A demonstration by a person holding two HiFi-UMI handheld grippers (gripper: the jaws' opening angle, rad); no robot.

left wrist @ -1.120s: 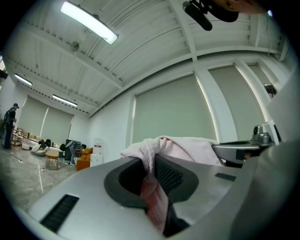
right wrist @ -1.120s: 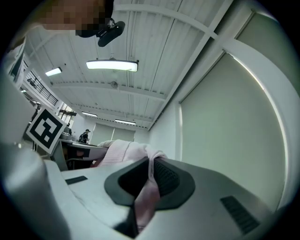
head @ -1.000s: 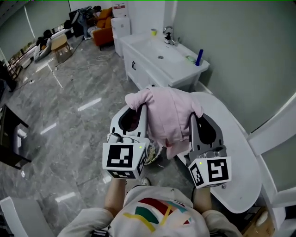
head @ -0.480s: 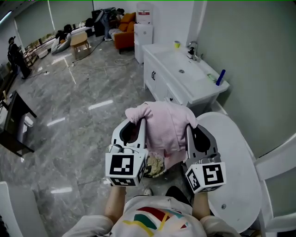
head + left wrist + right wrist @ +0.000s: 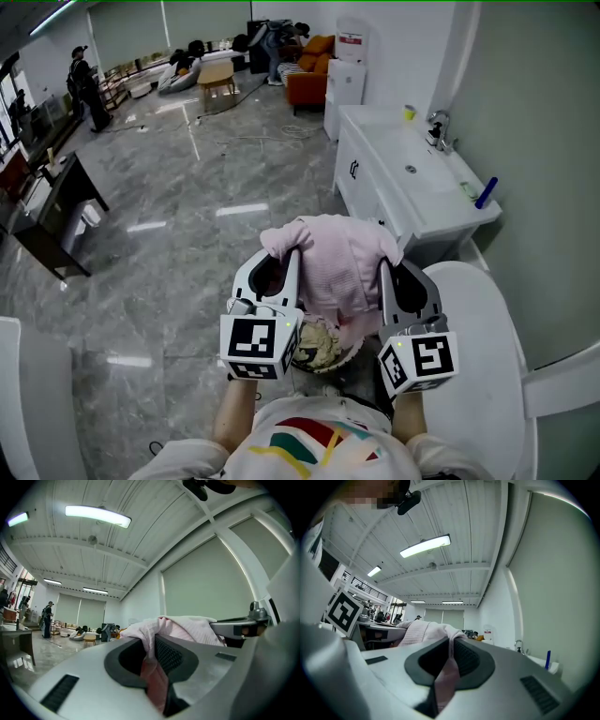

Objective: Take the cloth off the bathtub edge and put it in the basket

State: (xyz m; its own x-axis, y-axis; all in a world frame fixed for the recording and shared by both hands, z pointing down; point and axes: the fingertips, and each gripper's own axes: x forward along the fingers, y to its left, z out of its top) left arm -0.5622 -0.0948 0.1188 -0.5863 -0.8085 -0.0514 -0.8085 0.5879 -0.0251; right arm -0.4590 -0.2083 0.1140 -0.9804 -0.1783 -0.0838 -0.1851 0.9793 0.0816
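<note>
My left hand-held gripper (image 5: 289,258) and right hand-held gripper (image 5: 384,270): each pinching one edge of the pink cloth (image 5: 336,267). Cloth: slung between them, just beside the bathtub (image 5: 478,375). Basket (image 5: 319,345): beside the bathtub too.

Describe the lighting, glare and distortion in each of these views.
Head view: even light, sharp, pale glare streaks on the glossy floor. Left gripper view: strong fisheye curving, dark corners, ceiling light blown out, pink cloth near the lens soft. Right gripper view: same fisheye and dark corners.
</note>
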